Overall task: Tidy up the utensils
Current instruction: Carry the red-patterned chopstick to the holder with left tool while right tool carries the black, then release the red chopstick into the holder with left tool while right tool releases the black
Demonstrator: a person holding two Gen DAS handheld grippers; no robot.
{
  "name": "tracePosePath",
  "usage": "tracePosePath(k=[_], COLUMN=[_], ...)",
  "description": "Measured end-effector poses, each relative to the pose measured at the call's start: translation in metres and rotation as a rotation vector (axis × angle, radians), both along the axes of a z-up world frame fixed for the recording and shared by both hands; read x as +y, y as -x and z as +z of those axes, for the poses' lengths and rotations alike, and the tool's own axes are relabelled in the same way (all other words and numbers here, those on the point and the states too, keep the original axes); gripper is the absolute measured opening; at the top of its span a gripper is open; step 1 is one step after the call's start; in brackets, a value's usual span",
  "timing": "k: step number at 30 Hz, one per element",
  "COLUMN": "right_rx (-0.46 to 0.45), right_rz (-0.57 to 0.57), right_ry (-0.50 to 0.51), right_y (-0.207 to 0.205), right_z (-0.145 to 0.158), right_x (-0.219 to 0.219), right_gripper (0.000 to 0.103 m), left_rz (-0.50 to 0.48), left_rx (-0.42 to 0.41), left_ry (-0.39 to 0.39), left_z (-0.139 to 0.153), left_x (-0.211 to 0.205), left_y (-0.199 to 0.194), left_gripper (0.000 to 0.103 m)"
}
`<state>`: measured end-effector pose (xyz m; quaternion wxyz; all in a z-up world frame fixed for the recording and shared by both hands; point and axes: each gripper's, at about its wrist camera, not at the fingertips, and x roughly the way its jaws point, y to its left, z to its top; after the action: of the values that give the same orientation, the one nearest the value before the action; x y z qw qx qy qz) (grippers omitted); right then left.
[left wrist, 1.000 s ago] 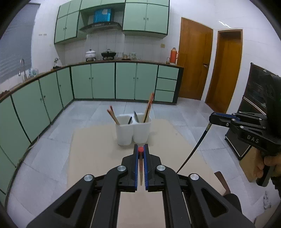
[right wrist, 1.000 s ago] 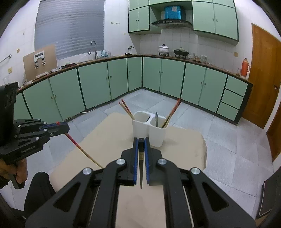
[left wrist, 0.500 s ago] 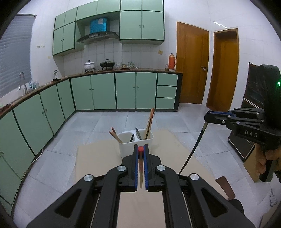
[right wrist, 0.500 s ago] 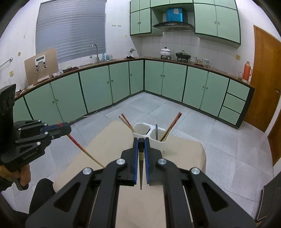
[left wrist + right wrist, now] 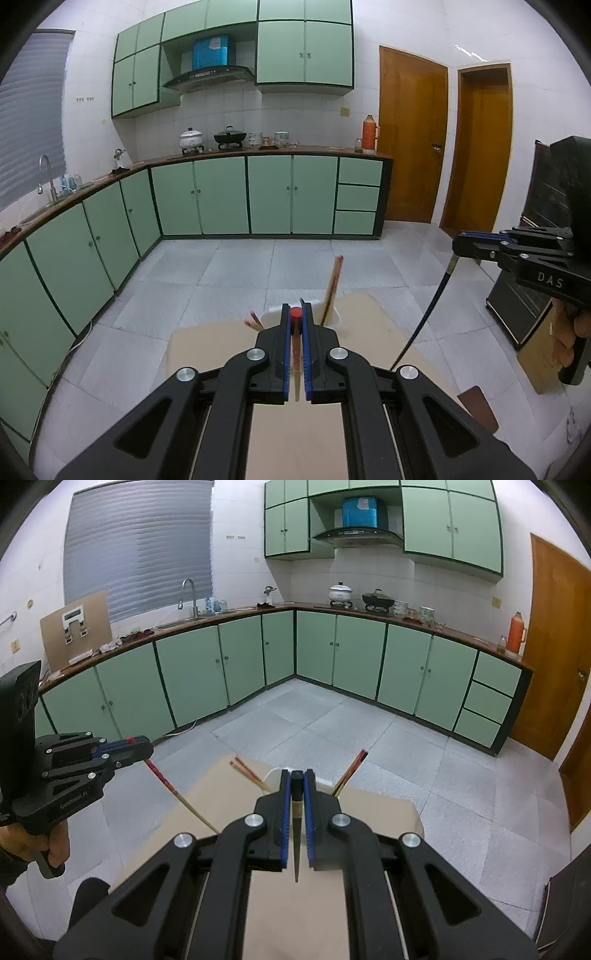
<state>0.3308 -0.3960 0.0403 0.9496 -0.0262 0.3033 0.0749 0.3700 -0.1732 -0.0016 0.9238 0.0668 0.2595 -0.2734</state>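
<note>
My left gripper (image 5: 294,315) is shut on a red-tipped wooden chopstick (image 5: 295,354) that hangs down between its jaws; it also shows in the right wrist view (image 5: 162,779). My right gripper (image 5: 296,775) is shut on a black chopstick (image 5: 296,845), seen from the left wrist view (image 5: 424,325) hanging from the right gripper (image 5: 460,245). A white two-cup utensil holder (image 5: 332,319) with several chopsticks stands on the tan table (image 5: 207,343), mostly hidden behind the fingers. Both grippers are held high above the table.
Green cabinets (image 5: 221,199) line the walls with a counter holding pots (image 5: 229,136) and a red thermos (image 5: 369,133). Two wooden doors (image 5: 413,140) are at right. A dark cabinet (image 5: 517,295) stands to the right of the table.
Both grippers have risen and tilted up, each keeping its chopstick. The utensil holder has dropped lower in both views and is now largely behind the fingers.
</note>
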Motion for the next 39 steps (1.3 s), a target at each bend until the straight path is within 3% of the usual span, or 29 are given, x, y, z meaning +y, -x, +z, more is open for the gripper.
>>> tracePosePath(k=[7, 13, 18, 24, 35, 39], right_rx=[-0.004, -0.026, -0.004, 0.045, 0.151, 0.155], right_rz=[-0.038, -0.073, -0.121, -0.153, -0.184, -0.203], right_ry=[-0.032, -0.044, -0.062, -0.067, -0.098, -0.107], right_y=[-0.053, -0.1, -0.141, -0.177, -0.211, -0.207], right_z=[0.025, 0.03, 0.008, -0.027, -0.096, -0.107], right_x=[-0.007, -0.009, -0.019, -0.026, -0.036, -0.038], right_gripper=[0.006, 0.006, 0.006, 0.006, 0.007, 0.013], left_rz=[0.011, 0.05, 0.088, 0.113, 0.127, 0.142], left_rx=[-0.013, -0.013, 0.003, 0.064, 0.176, 0.184], left_ry=[0.054, 0.087, 0.078, 0.068, 0.032, 0.045], left_z=[0.025, 0.026, 0.005, -0.039, -0.095, -0.101], left_x=[-0.01, -0.029, -0.045, -0.052, -0.054, -0.048], left_y=[-0.053, -0.106, -0.147, -0.182, -0.214, -0.216], left_gripper=[0.005, 0.005, 0.005, 0.005, 0.006, 0.029])
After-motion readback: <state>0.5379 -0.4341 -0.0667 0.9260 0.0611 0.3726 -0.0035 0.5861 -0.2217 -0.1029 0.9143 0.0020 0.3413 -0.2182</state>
